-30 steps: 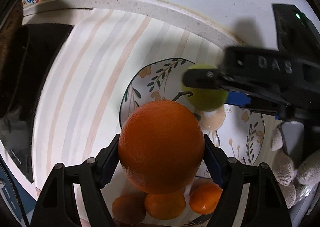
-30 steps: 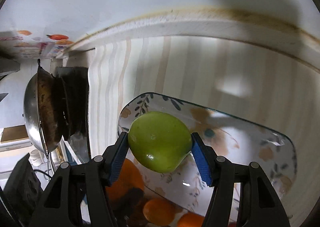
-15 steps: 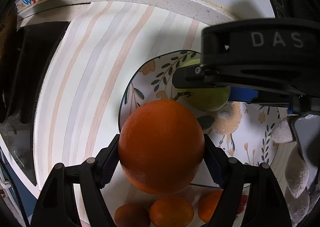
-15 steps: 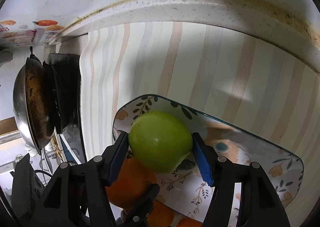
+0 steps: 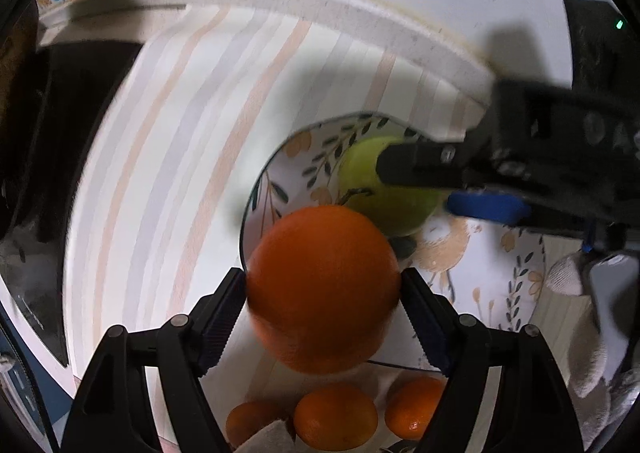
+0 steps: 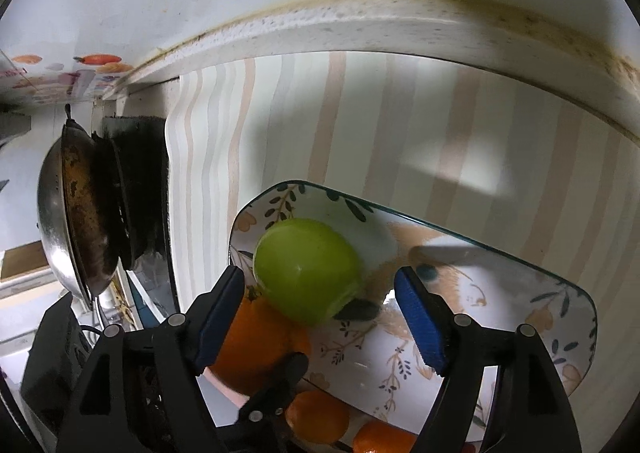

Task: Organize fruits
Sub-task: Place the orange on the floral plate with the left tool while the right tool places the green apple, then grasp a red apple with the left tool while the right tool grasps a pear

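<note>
Nearest to me, the left gripper (image 5: 322, 293) pointed straight down with the big orange (image 5: 323, 287) between its dark pads; its jaws were opening, though both pads looked to be touching the fruit's sides, so I took it as held by a loosening grip. The orange hung over the near corner of the floral plate (image 5: 516, 277), with three small tangerines (image 5: 335, 416) lying on the striped counter (image 5: 168, 173) just below it.

A little farther in, the right gripper (image 6: 320, 309) was tilted down over the same plate (image 6: 532, 293). Its jaws were opening too, and here the blue pads stood clear of the green apple (image 6: 306, 269), which rested on the plate's far-left corner, released. The orange (image 6: 256, 345) showed just beside and beneath the apple from that side.

To do this well, I judged the left hand should let the orange settle onto the plate before spreading fully, since a round fruit dropped at the rim could roll off toward the tangerines. The right gripper would best draw straight back, so a pad did not nudge the apple.

Beyond lay the speckled counter edge (image 6: 360, 29) and a blackened wok (image 6: 76, 213) on the stove.
</note>
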A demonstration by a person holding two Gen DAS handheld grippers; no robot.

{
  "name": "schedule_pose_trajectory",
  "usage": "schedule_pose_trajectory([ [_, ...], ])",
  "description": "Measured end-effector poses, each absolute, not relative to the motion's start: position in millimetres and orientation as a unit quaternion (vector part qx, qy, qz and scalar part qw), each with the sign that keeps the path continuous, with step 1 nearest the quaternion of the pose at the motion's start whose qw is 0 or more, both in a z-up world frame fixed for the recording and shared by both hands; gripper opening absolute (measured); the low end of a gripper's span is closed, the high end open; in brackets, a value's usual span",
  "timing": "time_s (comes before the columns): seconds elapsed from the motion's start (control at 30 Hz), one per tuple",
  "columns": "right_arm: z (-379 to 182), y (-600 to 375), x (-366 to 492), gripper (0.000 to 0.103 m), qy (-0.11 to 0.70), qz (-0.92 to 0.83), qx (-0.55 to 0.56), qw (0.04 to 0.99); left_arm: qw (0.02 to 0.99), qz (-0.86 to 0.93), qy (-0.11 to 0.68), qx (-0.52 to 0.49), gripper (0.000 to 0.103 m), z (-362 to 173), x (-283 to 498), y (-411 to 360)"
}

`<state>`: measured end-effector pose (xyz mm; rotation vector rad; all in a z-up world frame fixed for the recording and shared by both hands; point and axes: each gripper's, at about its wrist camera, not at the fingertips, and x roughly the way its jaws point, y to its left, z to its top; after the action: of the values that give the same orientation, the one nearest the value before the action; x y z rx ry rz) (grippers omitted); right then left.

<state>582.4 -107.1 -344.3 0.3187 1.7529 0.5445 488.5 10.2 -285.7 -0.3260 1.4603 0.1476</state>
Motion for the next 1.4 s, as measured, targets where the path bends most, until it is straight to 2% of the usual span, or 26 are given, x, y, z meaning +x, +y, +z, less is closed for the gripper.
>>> schedule_pose_trajectory([
  [0.03,-342.0,-109.5,582.1,0.08,0.753,0.231,0.139,0.6,0.734,0.065,0.66,-0.145,0.085,-282.6,489.0,9.9],
  [0.07,-340.3,-112.3,582.4,0.08,0.751,0.23,0.141,0.602,0.738,0.064,0.657,-0.141,0.086,-278.7,490.5,10.4],
  [0.27,-316.4,-133.0,577.5,0.082,0.732,0.215,0.15,0.629,0.749,0.062,0.644,-0.141,0.086,-257.1,486.3,22.1],
  [0.43,-283.2,-157.5,554.9,0.082,0.7,0.178,0.113,0.682,0.768,0.066,0.627,-0.11,0.086,-234.4,462.1,22.7],
  [0.57,-256.2,-176.4,513.8,0.082,0.665,0.129,0.058,0.734,0.786,0.078,0.61,-0.06,0.086,-211.7,438.9,24.1],
  [0.8,-224.7,-195.4,431.4,0.082,0.624,0.073,0.043,0.777,0.805,0.069,0.589,-0.002,0.086,-199.5,399.6,13.1],
  [1.17,-169.1,-199.1,329.4,0.082,0.569,0.021,0.067,0.82,0.828,0.022,0.56,0.013,0.086,-170.8,346.0,-0.4],
  [1.27,-168.2,-199.0,310.8,0.082,0.575,0.025,0.088,0.813,0.825,0.008,0.564,0.006,0.086,-171.1,333.5,1.3],
  [1.4,-193.4,-202.3,286.4,0.082,0.605,0.023,0.113,0.788,0.813,0.004,0.582,0.007,0.086,-186.7,318.2,4.6],
])
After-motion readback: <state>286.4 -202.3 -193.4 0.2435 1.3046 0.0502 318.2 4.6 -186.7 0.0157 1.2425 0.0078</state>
